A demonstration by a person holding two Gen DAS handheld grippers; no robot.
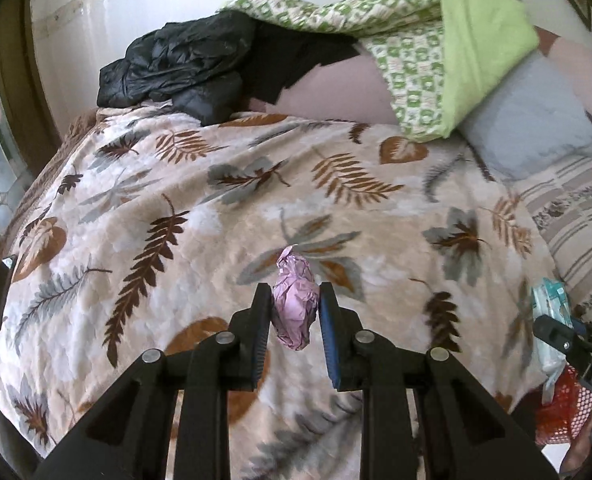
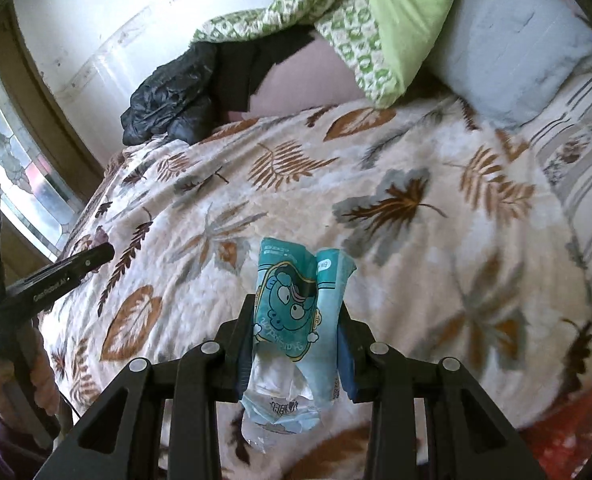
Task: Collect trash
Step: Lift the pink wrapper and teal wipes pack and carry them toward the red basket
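Observation:
My left gripper is shut on a crumpled pink paper ball and holds it above a leaf-patterned blanket. My right gripper is shut on a teal plastic wrapper with a cartoon face, also over the blanket. The wrapper and right gripper also show at the right edge of the left wrist view. The left gripper's black arm shows at the left of the right wrist view.
A black jacket lies at the bed's far side by the white wall. A green patterned quilt and a grey pillow lie at the head. A red mesh item sits at the lower right. A window is at the left.

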